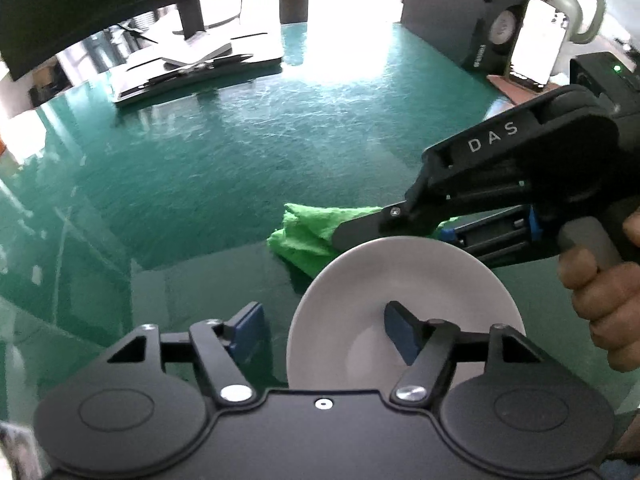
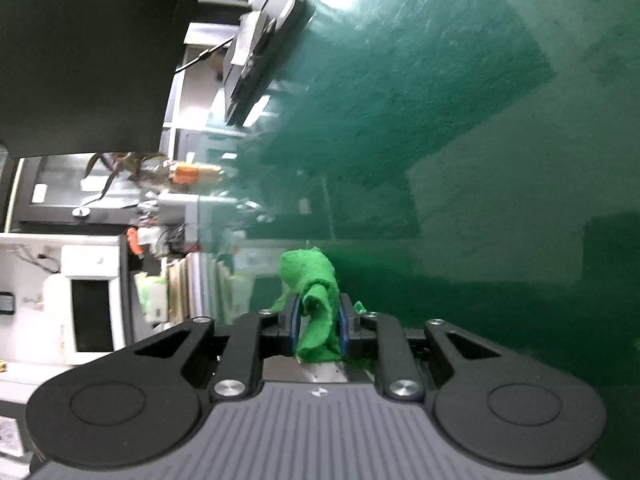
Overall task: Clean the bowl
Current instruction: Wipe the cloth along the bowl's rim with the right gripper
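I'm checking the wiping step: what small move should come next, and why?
Probably close the left gripper on the white bowl's near rim: its fingers straddle that rim without pressing, so the bowl is loose. The right gripper already clamps the green cloth, held just beyond the bowl.

The white bowl (image 1: 404, 300) is sitting upright on the green desk (image 1: 200, 168), its shallow inside looking plain and bare, with one blue pad (image 1: 400, 332) of the left gripper reaching over its rim. The bright green cloth (image 2: 318, 304) is bunching in folds, hanging pinched in the right gripper just beyond the bowl's far rim.
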`<state>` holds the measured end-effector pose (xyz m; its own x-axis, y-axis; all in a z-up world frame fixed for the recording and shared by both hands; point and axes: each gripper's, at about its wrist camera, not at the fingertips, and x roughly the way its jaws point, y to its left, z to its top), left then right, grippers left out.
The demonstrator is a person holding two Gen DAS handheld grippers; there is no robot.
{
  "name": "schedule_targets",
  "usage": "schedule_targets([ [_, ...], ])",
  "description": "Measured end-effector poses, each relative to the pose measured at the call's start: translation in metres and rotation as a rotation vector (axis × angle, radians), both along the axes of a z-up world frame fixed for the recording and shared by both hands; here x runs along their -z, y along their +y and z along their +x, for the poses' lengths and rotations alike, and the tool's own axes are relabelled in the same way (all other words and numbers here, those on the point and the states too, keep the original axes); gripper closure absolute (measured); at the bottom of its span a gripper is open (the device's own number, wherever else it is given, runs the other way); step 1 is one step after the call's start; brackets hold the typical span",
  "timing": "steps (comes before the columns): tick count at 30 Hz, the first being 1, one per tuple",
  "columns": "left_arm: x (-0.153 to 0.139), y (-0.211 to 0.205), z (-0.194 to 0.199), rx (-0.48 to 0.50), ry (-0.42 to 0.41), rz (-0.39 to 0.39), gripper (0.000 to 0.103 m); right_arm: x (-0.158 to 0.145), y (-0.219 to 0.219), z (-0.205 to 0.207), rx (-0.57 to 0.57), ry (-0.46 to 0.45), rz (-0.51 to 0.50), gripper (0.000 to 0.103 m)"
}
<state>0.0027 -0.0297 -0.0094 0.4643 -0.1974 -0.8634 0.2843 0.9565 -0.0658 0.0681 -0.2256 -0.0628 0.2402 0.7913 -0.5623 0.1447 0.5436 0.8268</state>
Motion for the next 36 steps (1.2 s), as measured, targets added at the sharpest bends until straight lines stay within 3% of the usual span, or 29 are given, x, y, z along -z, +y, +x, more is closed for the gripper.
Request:
schedule_targets([
  [3,0.002,0.002,0.001,0.016,-0.007,-0.023,0.035,-0.006,0.001,-0.005,0.039,-0.016,-0.054,0.087],
  [11,0.006,0.002,0.001,0.056,-0.030,-0.044,0.033,-0.016,-0.002,-0.012,0.097,-0.016,-0.102,0.085],
  [36,0.007,0.004,0.000,-0.010,-0.036,-0.071,0.033,-0.026,0.000,-0.006,0.038,-0.024,-0.122,0.085],
])
